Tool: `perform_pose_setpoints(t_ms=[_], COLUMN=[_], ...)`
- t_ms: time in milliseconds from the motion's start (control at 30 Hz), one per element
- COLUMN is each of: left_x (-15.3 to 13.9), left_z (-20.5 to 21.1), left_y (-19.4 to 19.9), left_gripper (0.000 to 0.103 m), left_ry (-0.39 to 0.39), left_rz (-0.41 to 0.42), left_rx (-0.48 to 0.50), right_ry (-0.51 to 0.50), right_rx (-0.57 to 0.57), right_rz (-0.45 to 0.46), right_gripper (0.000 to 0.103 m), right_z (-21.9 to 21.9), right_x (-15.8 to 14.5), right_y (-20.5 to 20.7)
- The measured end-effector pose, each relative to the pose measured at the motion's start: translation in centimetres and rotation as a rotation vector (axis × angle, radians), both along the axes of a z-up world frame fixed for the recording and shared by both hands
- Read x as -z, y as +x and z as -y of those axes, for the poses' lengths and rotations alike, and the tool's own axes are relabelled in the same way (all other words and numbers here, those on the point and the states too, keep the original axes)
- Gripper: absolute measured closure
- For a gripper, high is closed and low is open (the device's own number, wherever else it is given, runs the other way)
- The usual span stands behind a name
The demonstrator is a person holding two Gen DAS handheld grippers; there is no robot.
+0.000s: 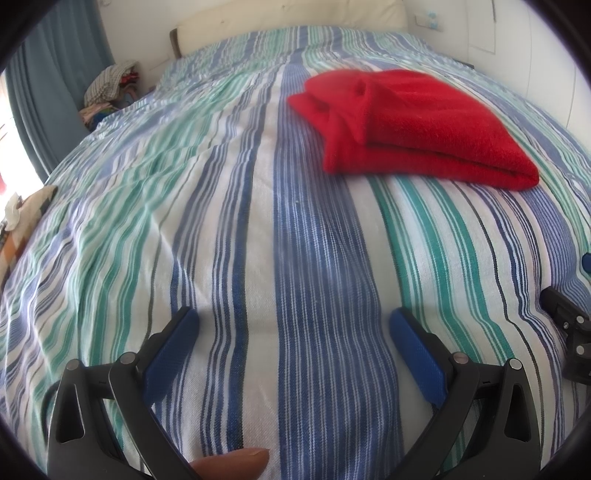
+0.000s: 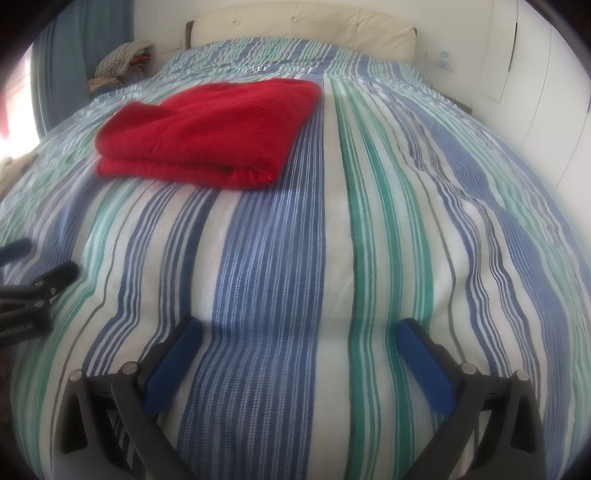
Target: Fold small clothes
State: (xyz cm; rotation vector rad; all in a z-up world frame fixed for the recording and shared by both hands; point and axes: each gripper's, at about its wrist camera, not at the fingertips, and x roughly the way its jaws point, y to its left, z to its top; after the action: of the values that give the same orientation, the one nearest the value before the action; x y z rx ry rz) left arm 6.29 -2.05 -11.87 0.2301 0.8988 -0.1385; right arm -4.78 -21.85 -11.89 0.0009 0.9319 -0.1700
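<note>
Two grippers, both spread wide w/ nothing between the blue pads: left gripper and right gripper hang low over the striped bedspread, side by side, each showing at the edge of the other's view. Red garment lies well ahead of both, apart from them, on the far half of the bed; looks like a fleecy top or small blanket, can't tell which. It sits as a compact stack, layers showing along the near edge, a loose flap bunched on top toward its left. Judgement: fold looks essentially done, grippers released and clear of it so the stack isn't disturbed; top flap may want flattening. Surface: soft woven cover, blue/green/white stripes running toward the headboard, mild wrinkles, so cloth will drag rather than slide. Room: blue curtain at left, pile of mixed clothes beside the bed, white wardrobe doors at right.
</note>
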Motion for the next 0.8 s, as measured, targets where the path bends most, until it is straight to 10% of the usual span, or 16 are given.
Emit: perform_pose_setpoints(t_ms=[467, 800], left_x=[-2.6, -12.5], left_z=[0.4, -0.8], left_y=[0.3, -2.3], left_gripper=[0.000, 0.000], left_ry=[0.068, -0.032], left_rz=[-0.029, 0.157], left_rx=[0.016, 0.060], right_ry=[0.023, -0.087], right_rx=[-0.020, 0.028], right_rz=[-0.047, 0.079], right_gripper=[0.000, 0.000], right_z=[1.1, -0.6], right_x=[-0.9, -11.8], right_y=[0.7, -1.9])
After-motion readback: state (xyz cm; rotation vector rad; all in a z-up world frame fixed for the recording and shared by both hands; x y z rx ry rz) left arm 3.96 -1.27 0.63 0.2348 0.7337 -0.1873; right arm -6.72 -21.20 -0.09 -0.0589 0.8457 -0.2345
